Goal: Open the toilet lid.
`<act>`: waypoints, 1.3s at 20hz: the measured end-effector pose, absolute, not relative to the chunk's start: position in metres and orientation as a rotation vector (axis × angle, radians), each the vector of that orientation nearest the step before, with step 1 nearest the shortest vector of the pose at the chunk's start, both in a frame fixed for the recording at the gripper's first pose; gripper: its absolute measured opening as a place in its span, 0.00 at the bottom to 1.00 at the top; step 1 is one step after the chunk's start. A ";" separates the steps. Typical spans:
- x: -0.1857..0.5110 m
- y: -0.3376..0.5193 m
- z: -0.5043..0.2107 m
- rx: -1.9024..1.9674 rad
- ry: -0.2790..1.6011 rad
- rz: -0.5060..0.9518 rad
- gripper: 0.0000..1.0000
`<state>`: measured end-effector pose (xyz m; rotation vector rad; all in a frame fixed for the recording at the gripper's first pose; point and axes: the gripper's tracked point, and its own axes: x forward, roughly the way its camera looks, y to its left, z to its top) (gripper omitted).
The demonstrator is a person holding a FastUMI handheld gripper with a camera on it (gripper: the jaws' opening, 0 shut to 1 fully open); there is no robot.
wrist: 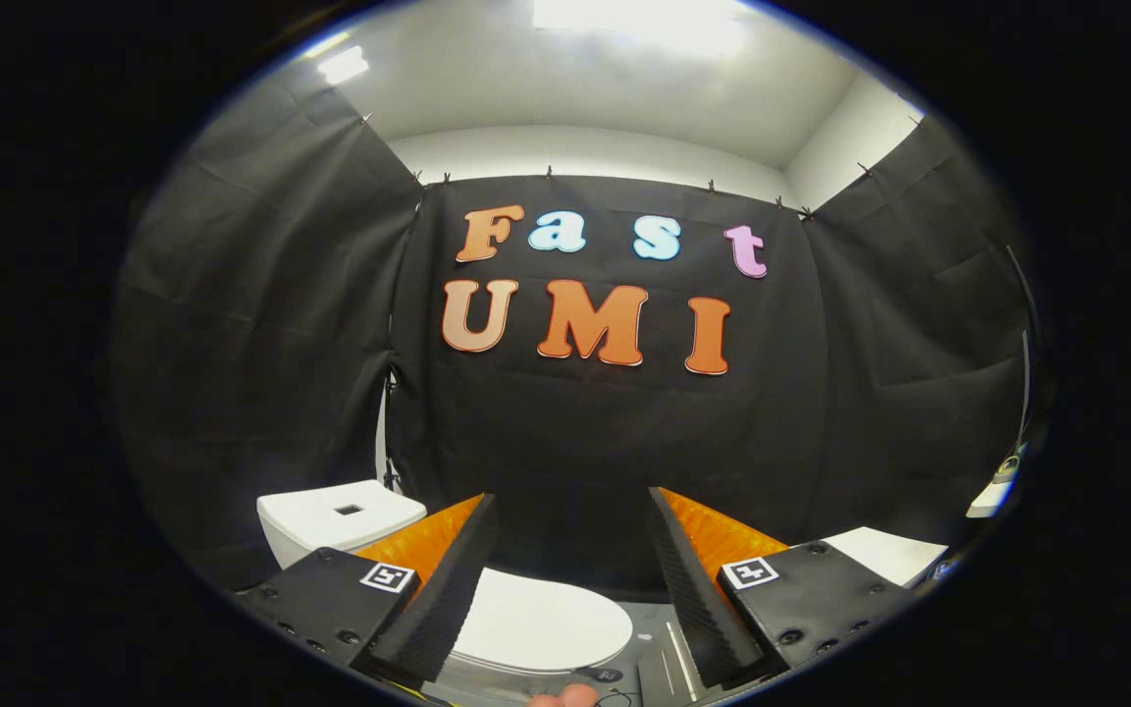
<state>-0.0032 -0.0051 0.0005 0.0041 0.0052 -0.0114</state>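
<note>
Gripper (573, 560) is held released, fingers spread wide, nothing between them. Toilet lid (541, 621) is seen closed, flat on the bowl, low in frame between and just beyond the fingers. White tank (335, 518) is seen lower left, behind the left finger.
</note>
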 end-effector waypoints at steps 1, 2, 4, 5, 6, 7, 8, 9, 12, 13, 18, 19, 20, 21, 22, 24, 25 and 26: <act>-0.004 -0.005 0.000 0.004 0.007 -0.011 0.98; -0.003 -0.006 0.000 0.004 0.010 -0.011 0.98; -0.004 -0.005 0.001 0.005 0.012 -0.012 0.98; -0.004 -0.006 0.000 0.006 0.013 -0.010 0.98; -0.004 -0.006 0.000 0.006 0.013 -0.010 0.98; -0.005 -0.006 0.000 0.006 0.013 -0.010 0.98; -0.005 -0.005 -0.001 0.006 0.015 -0.009 0.98; -0.004 -0.005 -0.002 0.006 0.019 -0.009 0.98; -0.005 -0.003 -0.003 0.007 0.030 -0.005 0.98; -0.005 -0.003 -0.004 0.006 0.030 -0.004 0.98; -0.002 -0.005 -0.005 0.015 0.031 -0.006 0.98; -0.001 -0.004 -0.006 0.016 0.034 -0.004 0.98; -0.004 -0.004 -0.007 0.017 0.036 -0.003 0.98; -0.004 -0.005 -0.007 0.017 0.037 -0.003 0.98; -0.003 -0.004 -0.007 0.017 0.037 -0.003 0.98; -0.005 -0.006 -0.007 0.017 0.034 -0.005 0.98; -0.004 -0.007 -0.008 0.019 0.031 -0.007 0.98; -0.003 -0.007 -0.007 0.022 0.030 -0.010 0.98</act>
